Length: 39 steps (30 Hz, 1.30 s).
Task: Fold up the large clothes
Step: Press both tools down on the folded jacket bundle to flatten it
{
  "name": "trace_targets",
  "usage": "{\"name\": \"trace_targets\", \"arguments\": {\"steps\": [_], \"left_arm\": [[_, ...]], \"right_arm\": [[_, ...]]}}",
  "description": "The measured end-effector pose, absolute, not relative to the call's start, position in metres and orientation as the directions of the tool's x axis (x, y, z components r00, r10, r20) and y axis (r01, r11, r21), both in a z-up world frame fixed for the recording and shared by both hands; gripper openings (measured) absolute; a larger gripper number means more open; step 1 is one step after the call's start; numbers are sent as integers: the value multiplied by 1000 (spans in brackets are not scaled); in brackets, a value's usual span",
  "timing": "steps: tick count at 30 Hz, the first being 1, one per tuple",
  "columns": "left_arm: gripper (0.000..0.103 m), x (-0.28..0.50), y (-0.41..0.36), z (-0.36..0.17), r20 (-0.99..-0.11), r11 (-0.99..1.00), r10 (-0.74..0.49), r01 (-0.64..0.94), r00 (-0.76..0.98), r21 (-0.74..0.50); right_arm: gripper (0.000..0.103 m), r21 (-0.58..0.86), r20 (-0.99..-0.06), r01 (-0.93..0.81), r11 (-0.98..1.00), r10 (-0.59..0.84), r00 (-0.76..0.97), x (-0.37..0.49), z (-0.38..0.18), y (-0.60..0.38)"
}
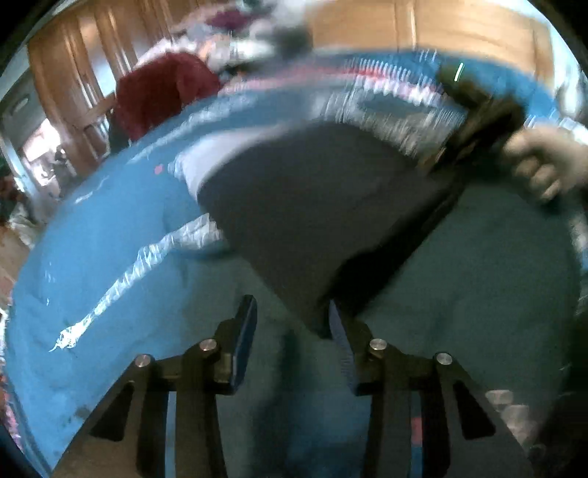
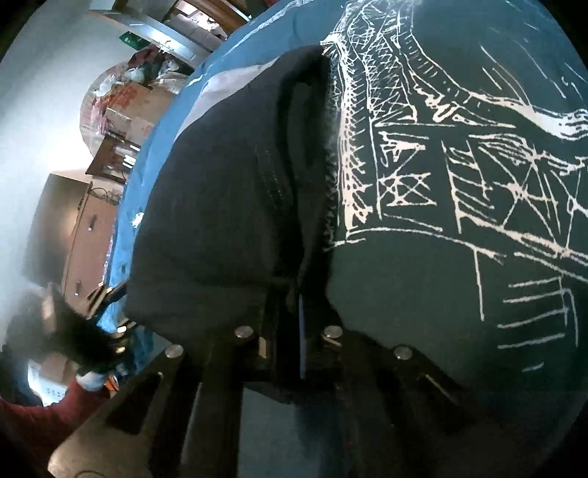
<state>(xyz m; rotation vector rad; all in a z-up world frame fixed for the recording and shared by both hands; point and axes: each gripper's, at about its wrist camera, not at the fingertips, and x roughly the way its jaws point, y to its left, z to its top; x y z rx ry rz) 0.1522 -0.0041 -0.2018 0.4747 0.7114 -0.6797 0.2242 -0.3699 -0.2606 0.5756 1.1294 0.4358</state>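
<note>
A dark navy garment (image 1: 312, 206) lies on a blue bedspread (image 1: 103, 235) printed with white line drawings. In the left wrist view my left gripper (image 1: 294, 323) is open, its jaws wide apart, with a corner of the garment hanging just by the right fingertip (image 1: 340, 331). The view is motion-blurred. My right gripper (image 2: 288, 294) is shut on a folded edge of the dark garment (image 2: 228, 206) and holds it up off the bedspread (image 2: 422, 275). The right gripper also shows in the left wrist view (image 1: 474, 121), held by a gloved hand (image 1: 544, 161).
A dark red garment (image 1: 161, 92) lies at the far edge of the bed. Wooden cupboards (image 1: 459, 29) stand behind. In the right wrist view, boxes and clutter (image 2: 125, 99) and a wooden cabinet (image 2: 88, 235) stand beside the bed.
</note>
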Motion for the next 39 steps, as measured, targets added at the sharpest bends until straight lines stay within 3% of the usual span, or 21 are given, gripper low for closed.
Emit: {"name": "trace_targets", "arguments": {"steps": [4, 6, 8, 9, 12, 14, 16, 18, 19, 20, 21, 23, 24, 26, 29, 31, 33, 37, 39], "left_arm": [[48, 168, 6, -151, -566, 740, -559, 673, 606, -12], [48, 186, -21, -172, -606, 707, -547, 706, 578, 35], [49, 204, -49, -233, -739, 672, -408, 724, 536, 153], [48, 206, -51, -253, -764, 661, -388, 733, 516, 159], [45, 208, -46, -226, -729, 672, -452, 734, 514, 101], [45, 219, -37, -197, -644, 703, -533, 711, 549, 25], [52, 248, -38, -186, -591, 728, -558, 685, 582, -12], [55, 289, -52, -205, -622, 761, -493, 648, 608, 31], [60, 319, -68, -230, -696, 768, -419, 636, 583, 71], [67, 339, -73, -248, -744, 767, -388, 638, 544, 67], [68, 350, -75, -255, -754, 769, -399, 638, 522, 35], [60, 349, -81, -242, -755, 756, -385, 651, 530, 71], [47, 341, -81, -234, -745, 753, -386, 652, 544, 86], [45, 316, -73, -212, -711, 743, -436, 666, 553, 62], [54, 259, -62, -204, -676, 692, -519, 721, 524, 28], [62, 220, -70, -241, -746, 644, -451, 758, 489, 108], [63, 207, -74, -249, -722, 645, -413, 738, 554, 198], [62, 213, -68, -222, -729, 705, -434, 703, 529, 90], [67, 208, -60, -217, -719, 733, -436, 677, 541, 65]], "right_arm": [[6, 626, -708, -34, 779, 586, 393, 220, -261, -367], [6, 628, -702, -35, 777, 586, 405, 216, -261, -368], [6, 644, -687, -30, 764, 596, 417, 210, -263, -366], [6, 647, -684, -32, 762, 599, 418, 208, -263, -368], [6, 635, -692, -42, 772, 591, 415, 201, -263, -371], [6, 639, -685, -49, 768, 596, 420, 201, -264, -371], [6, 646, -674, -54, 761, 603, 427, 199, -265, -372], [6, 650, -669, -54, 758, 605, 433, 198, -265, -372], [6, 647, -670, -56, 760, 602, 433, 197, -265, -372], [6, 644, -673, -57, 763, 600, 433, 197, -264, -372], [6, 643, -673, -59, 764, 600, 433, 196, -263, -371], [7, 636, -678, -63, 769, 596, 431, 196, -261, -371], [7, 626, -685, -66, 777, 588, 430, 195, -258, -370], [17, 560, -715, -82, 824, 531, 455, 187, -242, -365], [26, 472, -721, -119, 874, 460, 518, 166, -217, -356], [28, 453, -704, -102, 886, 426, 568, 151, -204, -354], [31, 433, -709, -71, 899, 388, 588, 146, -203, -353], [33, 362, -723, -30, 932, 301, 622, 139, -194, -336], [49, 251, -710, -44, 967, 215, 670, 134, -181, -312]]}}
